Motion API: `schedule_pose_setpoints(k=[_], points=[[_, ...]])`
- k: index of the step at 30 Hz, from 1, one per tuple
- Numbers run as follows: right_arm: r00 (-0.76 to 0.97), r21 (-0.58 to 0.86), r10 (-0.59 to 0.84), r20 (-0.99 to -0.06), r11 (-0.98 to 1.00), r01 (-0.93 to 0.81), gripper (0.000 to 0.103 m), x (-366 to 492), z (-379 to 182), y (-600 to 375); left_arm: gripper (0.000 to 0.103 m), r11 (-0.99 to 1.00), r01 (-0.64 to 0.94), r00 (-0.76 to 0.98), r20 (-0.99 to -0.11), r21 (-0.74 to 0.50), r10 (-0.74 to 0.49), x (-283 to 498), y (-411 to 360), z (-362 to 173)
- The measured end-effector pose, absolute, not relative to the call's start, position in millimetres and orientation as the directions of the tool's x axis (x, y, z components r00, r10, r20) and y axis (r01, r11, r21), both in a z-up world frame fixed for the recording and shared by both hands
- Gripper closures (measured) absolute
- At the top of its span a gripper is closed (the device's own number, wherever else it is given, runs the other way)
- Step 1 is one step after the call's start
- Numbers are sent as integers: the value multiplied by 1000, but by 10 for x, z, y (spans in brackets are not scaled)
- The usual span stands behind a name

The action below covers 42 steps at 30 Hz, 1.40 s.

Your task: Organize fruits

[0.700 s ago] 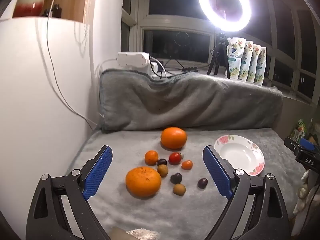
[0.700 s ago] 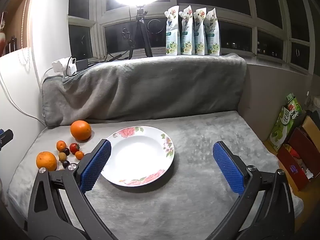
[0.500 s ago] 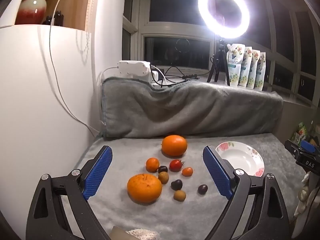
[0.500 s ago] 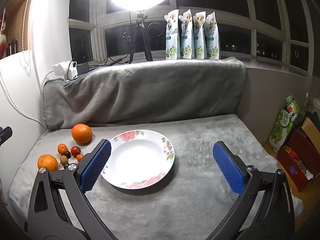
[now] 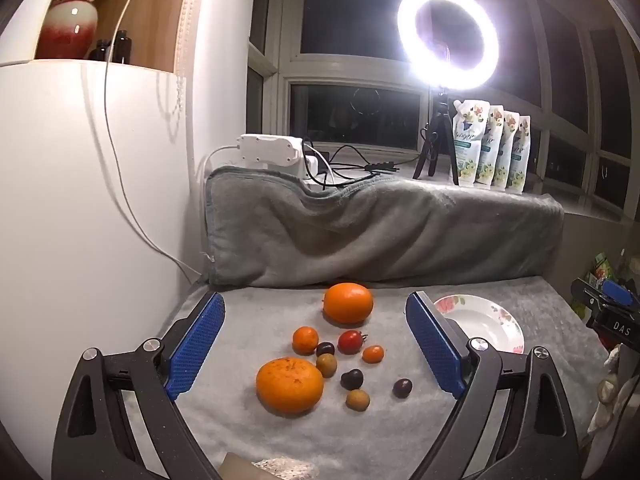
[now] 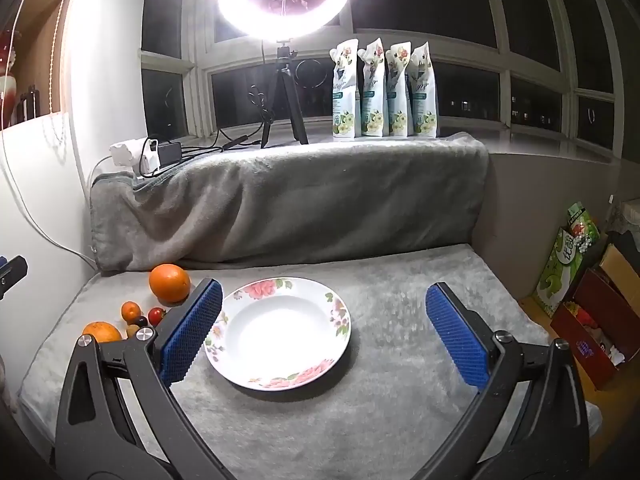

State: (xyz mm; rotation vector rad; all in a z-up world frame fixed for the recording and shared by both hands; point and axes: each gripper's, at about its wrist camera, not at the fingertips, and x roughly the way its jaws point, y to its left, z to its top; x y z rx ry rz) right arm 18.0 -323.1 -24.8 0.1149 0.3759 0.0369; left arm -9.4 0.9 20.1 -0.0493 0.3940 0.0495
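Fruit lies in a loose cluster on the grey blanket. A big rough-skinned orange (image 5: 289, 385) is nearest, a smooth orange (image 5: 347, 303) sits at the back, and a small mandarin (image 5: 305, 340), a red cherry tomato (image 5: 350, 341), an orange cherry tomato (image 5: 373, 354) and several dark and brownish small fruits lie between. My left gripper (image 5: 316, 344) hangs open above and in front of the cluster, empty. A white floral plate (image 6: 279, 331) lies empty to the right of the fruit. My right gripper (image 6: 322, 330) is open over the plate, holding nothing.
A folded grey blanket roll (image 6: 288, 200) backs the surface. Behind it the sill carries a ring light on a tripod (image 6: 283, 0), a white power strip (image 5: 272, 152) with cables and several refill pouches (image 6: 384, 92). A white cabinet (image 5: 80, 200) stands left; boxes and bags (image 6: 592, 312) sit right.
Both views have tilted up a little, so the fruit and the plate sit lower in frame and look slightly farther off. Both grippers stay open and nothing on the blanket has moved.
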Motion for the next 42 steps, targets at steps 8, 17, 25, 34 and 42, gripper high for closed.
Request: schedule_pose_setpoints(k=[8, 17, 25, 34, 42], points=[[924, 124, 59, -377, 992, -12, 0, 166, -267, -3238, 11, 998, -59, 920, -390, -35, 41, -100, -17, 194], [925, 128, 56, -377, 992, -7, 0, 160, -263, -3255, 11, 998, -49, 918, -395, -34, 32, -97, -33, 185], [922, 126, 59, -383, 992, -11, 0, 169, -267, -3252, 11, 998, -49, 918, -395, -34, 32, -95, -34, 181], [922, 126, 59, -383, 992, -11, 0, 171, -272, -3250, 11, 998, -50, 917, -398, -33, 33, -90, -31, 176], [921, 125, 58, -384, 992, -10, 0, 176, -279, -3248, 11, 998, -52, 915, -402, -36, 33, -69, -28, 160]])
